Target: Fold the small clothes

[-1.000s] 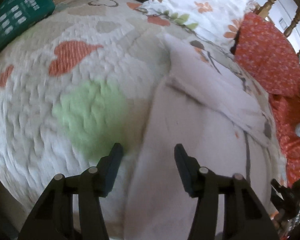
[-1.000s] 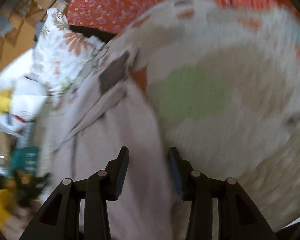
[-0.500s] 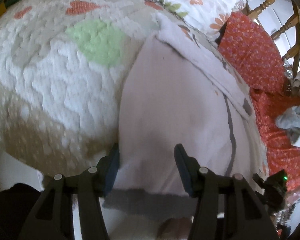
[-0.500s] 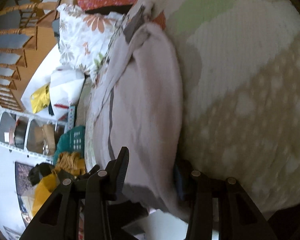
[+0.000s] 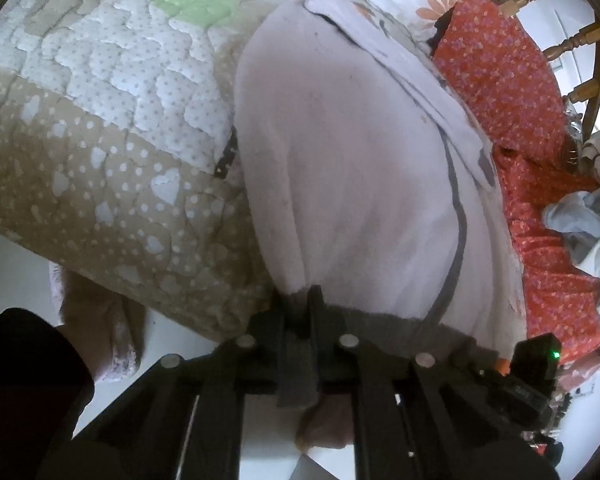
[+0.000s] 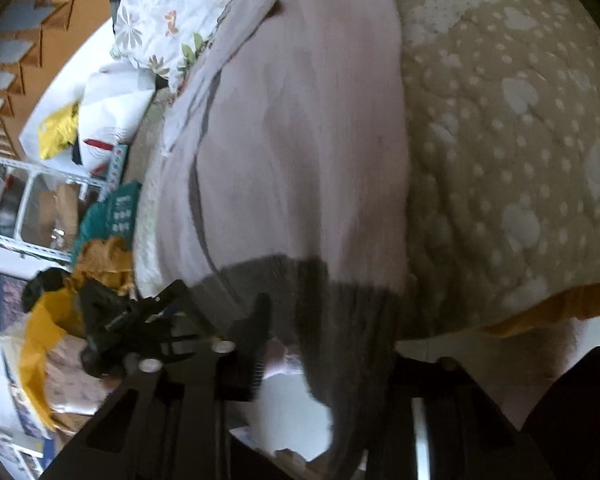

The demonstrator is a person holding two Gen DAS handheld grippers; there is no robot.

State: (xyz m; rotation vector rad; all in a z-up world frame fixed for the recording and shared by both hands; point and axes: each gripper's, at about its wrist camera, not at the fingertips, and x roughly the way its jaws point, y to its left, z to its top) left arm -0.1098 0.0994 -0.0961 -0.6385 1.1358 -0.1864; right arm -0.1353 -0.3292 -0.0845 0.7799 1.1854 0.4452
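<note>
A pale lilac garment [image 5: 348, 168] with a grey hem and a grey seam lies on the quilted bed cover [image 5: 100, 128], its hem hanging over the bed's near edge. My left gripper [image 5: 300, 304] is shut on the grey hem near its left corner. In the right wrist view the same garment [image 6: 300, 140] fills the middle. My right gripper [image 6: 320, 320] sits at the grey hem [image 6: 340, 292], which covers its right finger; the left finger [image 6: 256, 324] shows beside the cloth. I cannot tell whether it is closed on the hem.
An orange floral cushion [image 5: 508, 80] and a flowered white pillow [image 6: 172, 12] lie beyond the garment. Loose grey-white clothes [image 5: 588, 224] lie at the right. Wooden chair rails [image 5: 572, 40] stand behind. A teal box [image 6: 116, 212] and yellow cloth [image 6: 100, 264] lie beside the bed.
Both grippers have drawn back to the bed's near edge over the garment. The left gripper was open and has closed on the hem. The hem now drapes over the right gripper.
</note>
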